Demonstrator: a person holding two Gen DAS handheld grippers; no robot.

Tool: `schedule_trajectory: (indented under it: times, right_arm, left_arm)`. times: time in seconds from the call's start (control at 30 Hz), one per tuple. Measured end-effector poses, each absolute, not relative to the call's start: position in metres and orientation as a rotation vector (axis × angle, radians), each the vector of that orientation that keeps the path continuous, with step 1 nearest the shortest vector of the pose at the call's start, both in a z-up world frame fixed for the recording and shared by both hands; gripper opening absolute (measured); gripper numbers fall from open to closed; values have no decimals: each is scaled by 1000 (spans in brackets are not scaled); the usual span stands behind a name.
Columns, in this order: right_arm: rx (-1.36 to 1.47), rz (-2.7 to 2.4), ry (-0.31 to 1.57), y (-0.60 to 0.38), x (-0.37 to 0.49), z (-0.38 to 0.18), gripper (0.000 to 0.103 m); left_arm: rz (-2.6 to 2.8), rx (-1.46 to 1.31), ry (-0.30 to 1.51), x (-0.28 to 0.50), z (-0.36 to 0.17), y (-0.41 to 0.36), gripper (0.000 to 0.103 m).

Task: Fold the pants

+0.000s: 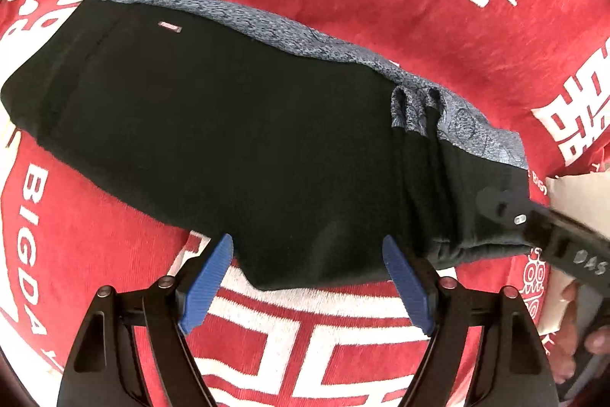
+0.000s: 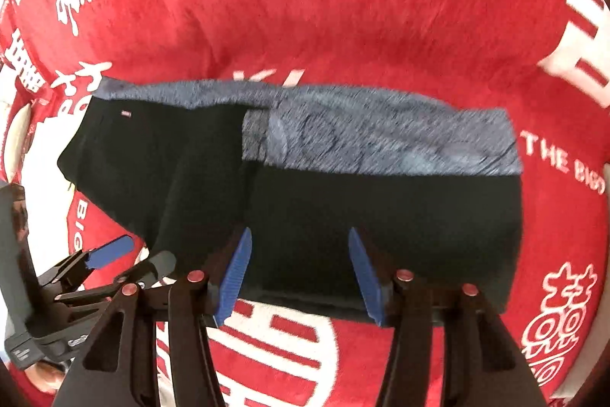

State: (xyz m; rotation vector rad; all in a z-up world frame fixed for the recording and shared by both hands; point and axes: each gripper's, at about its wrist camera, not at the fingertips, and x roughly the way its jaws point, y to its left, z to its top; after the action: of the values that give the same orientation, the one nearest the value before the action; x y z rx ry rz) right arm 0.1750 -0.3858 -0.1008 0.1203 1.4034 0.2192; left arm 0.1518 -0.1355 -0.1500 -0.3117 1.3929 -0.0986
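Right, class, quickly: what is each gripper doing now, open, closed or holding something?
Left gripper: open, holding nothing, above the pants.
Right gripper: open, holding nothing, above the pants.

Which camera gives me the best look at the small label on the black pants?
Left wrist view: the small label on the pants is sharp and fairly large near the upper left. In the right wrist view it is a tiny, motion-blurred mark at the pants' left end.

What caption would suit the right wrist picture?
Open right gripper above folded black-and-blue pants on a red blanket, left gripper alongside.
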Motion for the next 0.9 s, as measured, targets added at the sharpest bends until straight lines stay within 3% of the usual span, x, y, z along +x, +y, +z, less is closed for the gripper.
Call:
schedule_trajectory:
  times: [0.13,0.4,0.57,0.9]
  right_arm:
    - [133,219,1473,-379,170,-129,77]
    - [33,194,1461,-361,170,-138,88]
    - [-116,212,1461,-335,166,-146,102]
    - [-166,158,1449,-324,167,-151,103]
  left_arm:
    - [-68,-326,1404,146,-151,-126,82]
    - [-17,-407,1390,132,-149,-95,82]
    - [27,-438,1336,128,-146,-70,82]
    - [71,-701,1268,120,-149,4,82]
